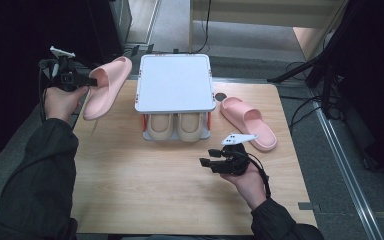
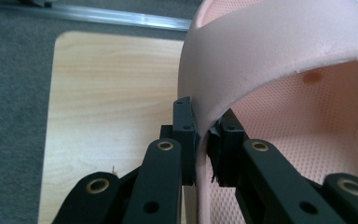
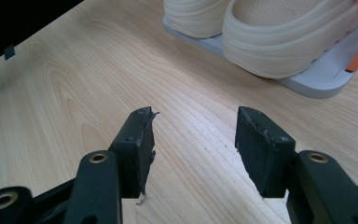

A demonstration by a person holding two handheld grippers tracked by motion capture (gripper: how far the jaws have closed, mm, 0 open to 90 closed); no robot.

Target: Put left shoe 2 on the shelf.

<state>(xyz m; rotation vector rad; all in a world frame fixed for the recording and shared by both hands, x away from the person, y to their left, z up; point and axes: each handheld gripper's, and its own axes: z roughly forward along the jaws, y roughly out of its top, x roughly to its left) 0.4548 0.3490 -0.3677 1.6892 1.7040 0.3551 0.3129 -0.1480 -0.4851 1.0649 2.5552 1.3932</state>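
My left gripper [image 1: 91, 81] is shut on the strap of a pink slipper [image 1: 106, 86], held up and tilted over the table's far left corner. In the left gripper view its jaws pinch the edge of the pink slipper [image 2: 279, 60] at my left gripper [image 2: 204, 140]. A second pink slipper [image 1: 247, 122] lies flat on the table to the right of a white two-tier shoe rack [image 1: 175, 82]. A beige pair of slippers [image 1: 175, 125] sits on the rack's lower shelf. My right gripper [image 1: 203, 163] is open above the wood; my right gripper [image 3: 193, 135] points toward the beige slippers [image 3: 270, 37].
The wooden table [image 1: 145, 185] is bare in front of the rack. A dark tripod leg [image 1: 305, 67] and cables stand past the table's right edge. Grey floor surrounds the table.
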